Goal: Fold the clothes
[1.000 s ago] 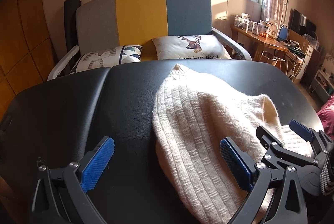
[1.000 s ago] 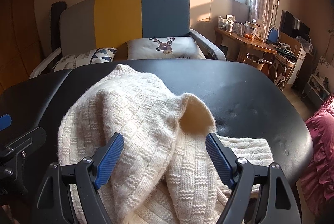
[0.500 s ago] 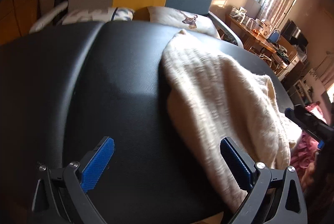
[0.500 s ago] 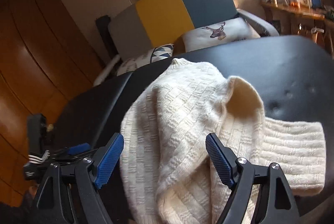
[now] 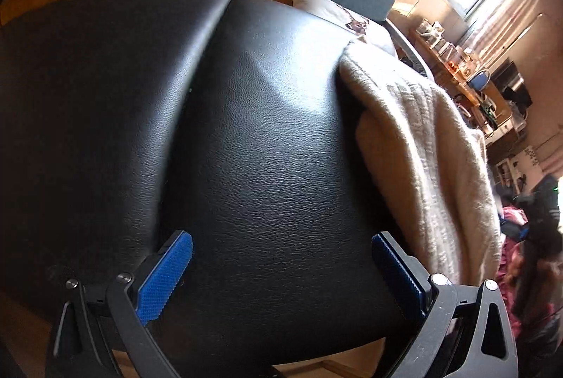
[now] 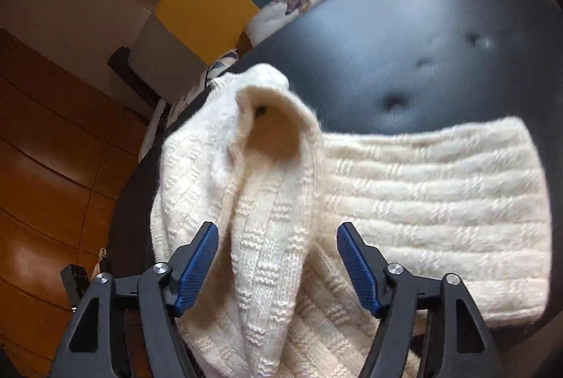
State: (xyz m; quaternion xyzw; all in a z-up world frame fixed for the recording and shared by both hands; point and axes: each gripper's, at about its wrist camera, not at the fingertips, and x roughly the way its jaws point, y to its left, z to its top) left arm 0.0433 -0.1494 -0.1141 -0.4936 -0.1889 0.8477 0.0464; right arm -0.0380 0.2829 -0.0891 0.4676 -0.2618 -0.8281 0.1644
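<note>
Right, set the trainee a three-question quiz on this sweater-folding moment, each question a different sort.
1. True or false: the left claw is shut on the cream sweater.
2. Multiple choice: what lies between the blue pads of the right claw? A) bare black table B) a raised fold of the sweater C) a cushion
3. Fill in: the flat ribbed part of the sweater lies on the ____ table.

Key: 1 false, it is open over bare table; 2 B; 3 black.
</note>
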